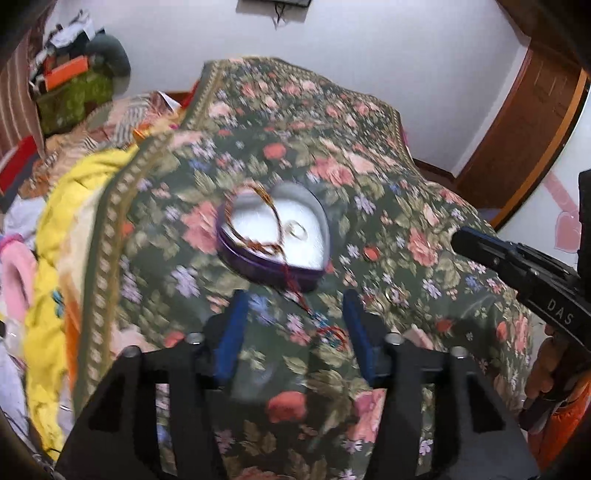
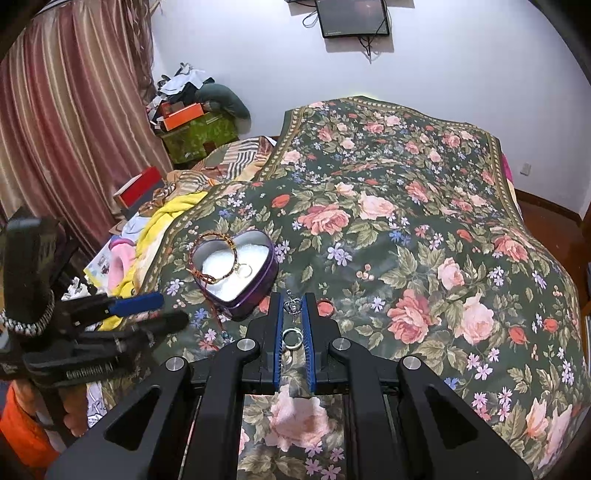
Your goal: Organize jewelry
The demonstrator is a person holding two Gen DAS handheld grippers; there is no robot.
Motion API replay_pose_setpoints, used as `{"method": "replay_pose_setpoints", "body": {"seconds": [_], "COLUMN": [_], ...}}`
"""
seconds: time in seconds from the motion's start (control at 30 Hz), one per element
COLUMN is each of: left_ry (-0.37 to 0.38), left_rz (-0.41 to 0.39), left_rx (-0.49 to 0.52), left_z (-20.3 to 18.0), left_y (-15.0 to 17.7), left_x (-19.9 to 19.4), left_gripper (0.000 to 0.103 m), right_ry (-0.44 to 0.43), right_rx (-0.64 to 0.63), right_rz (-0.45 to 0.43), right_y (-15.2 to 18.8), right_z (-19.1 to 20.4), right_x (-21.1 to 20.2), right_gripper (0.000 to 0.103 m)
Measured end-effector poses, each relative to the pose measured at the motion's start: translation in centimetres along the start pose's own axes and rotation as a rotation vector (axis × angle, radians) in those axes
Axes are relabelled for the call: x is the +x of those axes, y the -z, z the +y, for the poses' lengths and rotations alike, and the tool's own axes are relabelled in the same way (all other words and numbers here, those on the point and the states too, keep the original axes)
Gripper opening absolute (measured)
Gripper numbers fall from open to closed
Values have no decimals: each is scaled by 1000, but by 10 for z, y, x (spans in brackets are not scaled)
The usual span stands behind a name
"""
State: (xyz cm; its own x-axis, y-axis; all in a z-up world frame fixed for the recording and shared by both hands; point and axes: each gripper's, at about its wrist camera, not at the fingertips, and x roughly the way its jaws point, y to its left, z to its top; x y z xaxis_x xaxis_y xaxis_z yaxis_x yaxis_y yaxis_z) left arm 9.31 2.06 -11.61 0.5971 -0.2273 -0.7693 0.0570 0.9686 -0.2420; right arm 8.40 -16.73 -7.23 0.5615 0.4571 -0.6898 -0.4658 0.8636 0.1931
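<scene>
A purple heart-shaped tin (image 2: 255, 295) with white lining lies open on the floral bedspread (image 2: 406, 229). A braided bracelet (image 2: 207, 275) hangs over its rim and a ring (image 2: 245, 271) rests inside. My right gripper (image 2: 292, 299) is shut on a silver ring (image 2: 293, 338). A small silver crown charm (image 2: 293, 305) sits between its tips; whether it is held, I cannot tell. My left gripper (image 1: 294, 297) is open just before the tin (image 1: 258, 269), over a red beaded cord (image 1: 328, 330) that trails from it. That left gripper (image 2: 173, 309) also shows left of the tin.
A yellow blanket (image 2: 173, 210) and pink slippers (image 2: 120, 264) lie left of the bedspread. Boxes and clothes (image 2: 192, 122) pile up by the striped curtain (image 2: 66, 129). A screen (image 2: 354, 16) hangs on the wall. A wooden door (image 1: 532, 122) is at the right.
</scene>
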Motion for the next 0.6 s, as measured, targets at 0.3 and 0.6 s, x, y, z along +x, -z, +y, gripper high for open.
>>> {"method": "replay_pose_setpoints", "body": {"seconds": [0.3, 0.6], "left_ry": [-36, -79], "left_rz": [115, 80], "left_rx": [110, 118], "left_z": [-33, -31], "left_y": [18, 23], "left_x": [45, 53], "left_gripper": [54, 8], "right_ry": [2, -2], "right_rx": [13, 19], "right_rz": [2, -2], "right_y": [2, 3], "right_z": [-6, -8], "right_x": [-2, -5], "right_gripper": [9, 9]}}
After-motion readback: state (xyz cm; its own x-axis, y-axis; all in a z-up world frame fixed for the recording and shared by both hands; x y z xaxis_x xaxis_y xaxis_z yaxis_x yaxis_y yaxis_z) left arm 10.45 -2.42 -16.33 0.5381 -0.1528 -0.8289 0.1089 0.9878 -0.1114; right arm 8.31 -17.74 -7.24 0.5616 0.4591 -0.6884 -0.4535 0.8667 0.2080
